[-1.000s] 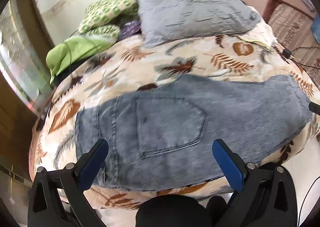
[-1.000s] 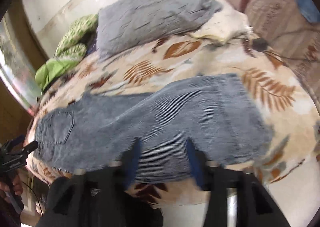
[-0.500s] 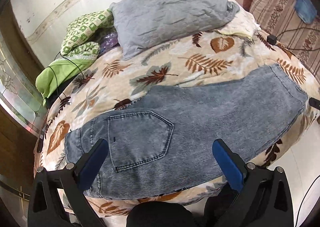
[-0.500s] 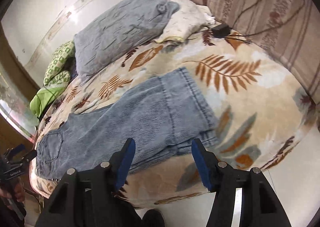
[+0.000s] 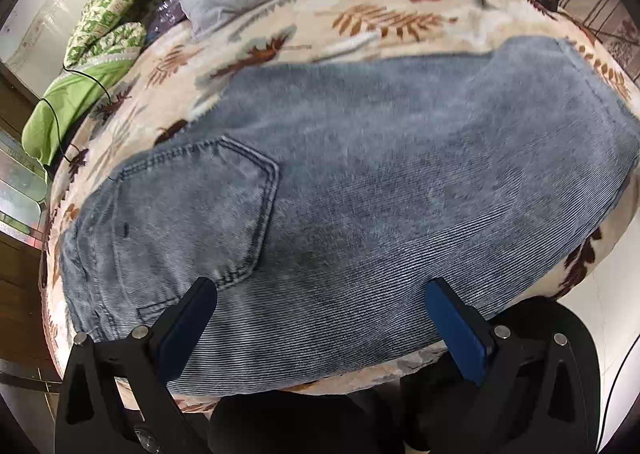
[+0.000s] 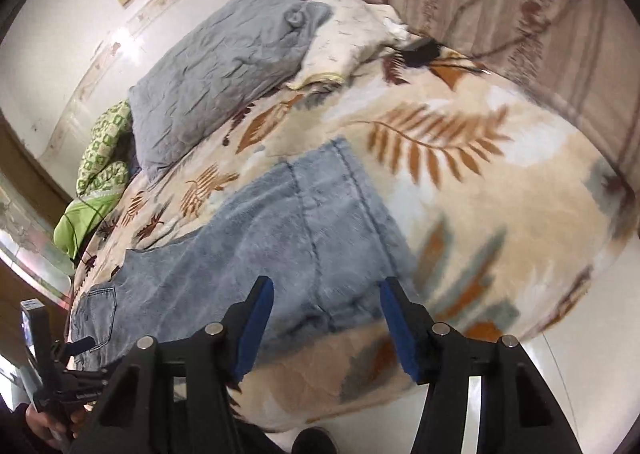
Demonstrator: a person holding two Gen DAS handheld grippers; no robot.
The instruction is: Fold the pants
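Note:
Blue-grey corduroy pants (image 5: 360,189) lie flat on the leaf-print blanket, folded lengthwise, back pocket (image 5: 192,213) up, waistband at the left, hems at the right. My left gripper (image 5: 320,290) is open and empty, just above the near edge of the seat by the pocket. In the right wrist view the pants (image 6: 280,238) show their leg hems, and my right gripper (image 6: 326,290) is open and empty over the near hem corner. The left gripper (image 6: 76,346) shows at that view's lower left by the waistband.
The leaf-print blanket (image 6: 460,189) covers the bed. A grey pillow (image 6: 224,65) and a cream cloth (image 6: 352,41) lie at the back. Green clothes (image 5: 100,53) with a black cable are piled at the far left. A black charger (image 6: 420,51) and cable lie beside a striped couch (image 6: 540,1).
Both grippers have moved down closer to the pants. The left view now sits low over the seat; the right gripper has shifted toward the hem end. Both stayed open.

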